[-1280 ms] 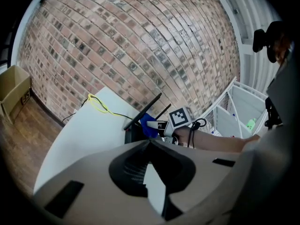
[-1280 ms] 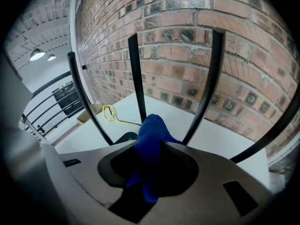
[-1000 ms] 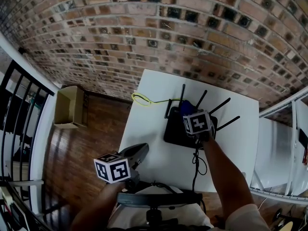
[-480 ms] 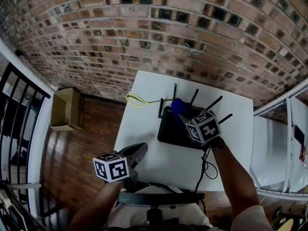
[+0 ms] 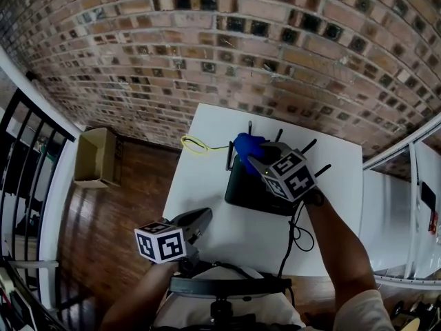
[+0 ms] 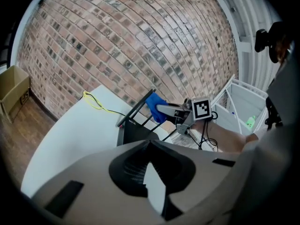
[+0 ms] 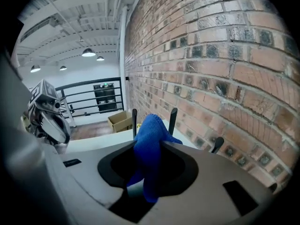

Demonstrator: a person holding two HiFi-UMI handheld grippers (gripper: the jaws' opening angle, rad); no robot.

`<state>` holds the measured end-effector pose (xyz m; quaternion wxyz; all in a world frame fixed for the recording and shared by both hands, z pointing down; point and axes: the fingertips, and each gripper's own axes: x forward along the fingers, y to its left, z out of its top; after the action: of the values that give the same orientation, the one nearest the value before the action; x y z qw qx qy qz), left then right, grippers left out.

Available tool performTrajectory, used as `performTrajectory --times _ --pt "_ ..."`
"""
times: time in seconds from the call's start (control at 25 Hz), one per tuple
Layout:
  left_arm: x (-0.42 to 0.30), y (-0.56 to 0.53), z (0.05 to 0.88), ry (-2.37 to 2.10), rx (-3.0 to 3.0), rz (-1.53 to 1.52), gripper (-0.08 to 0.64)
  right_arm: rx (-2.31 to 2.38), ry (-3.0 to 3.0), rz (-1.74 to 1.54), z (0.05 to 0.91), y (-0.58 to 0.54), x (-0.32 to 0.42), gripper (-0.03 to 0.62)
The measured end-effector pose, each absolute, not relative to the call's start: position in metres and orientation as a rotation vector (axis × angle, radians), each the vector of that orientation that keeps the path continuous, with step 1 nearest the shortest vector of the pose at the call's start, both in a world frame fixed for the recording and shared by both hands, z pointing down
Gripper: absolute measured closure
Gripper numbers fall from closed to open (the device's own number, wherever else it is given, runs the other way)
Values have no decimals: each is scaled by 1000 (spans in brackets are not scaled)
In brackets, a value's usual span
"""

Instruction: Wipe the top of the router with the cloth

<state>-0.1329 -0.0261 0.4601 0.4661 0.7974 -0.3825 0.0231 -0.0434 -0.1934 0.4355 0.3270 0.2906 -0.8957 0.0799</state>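
The desk [image 5: 200, 185] is carrying the router [image 5: 246, 189]. The right tongs [image 5: 253, 156], pinching the blue cloth [image 5: 245, 143] tight, are hovering above its antennas; best lowering flat and sweeping clear of them. The left tongs [image 5: 202, 217] are idling closed, empty.

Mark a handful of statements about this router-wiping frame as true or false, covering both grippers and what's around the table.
1. The right gripper is shut on the blue cloth. True.
2. The cloth is pressed flat on the router top. False: it is held up clear of the top, among the upright antennas.
3. The left gripper holds the yellow cable. False: its jaws are together on nothing near the table's front edge. The cable lies on the table beyond the router's left side.
4. A cardboard box stands on the wooden floor left of the table. True.
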Motion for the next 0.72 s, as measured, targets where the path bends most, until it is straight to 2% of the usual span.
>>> performTrajectory --times 0.36,0.72 --pt "-140 -20 461 -972 1942 30 537 635 -2393 -24 406 -208 -68 462" --pt "-147 -17 463 -992 1928 16 537 521 -2351 -22 432 -197 -73 463"
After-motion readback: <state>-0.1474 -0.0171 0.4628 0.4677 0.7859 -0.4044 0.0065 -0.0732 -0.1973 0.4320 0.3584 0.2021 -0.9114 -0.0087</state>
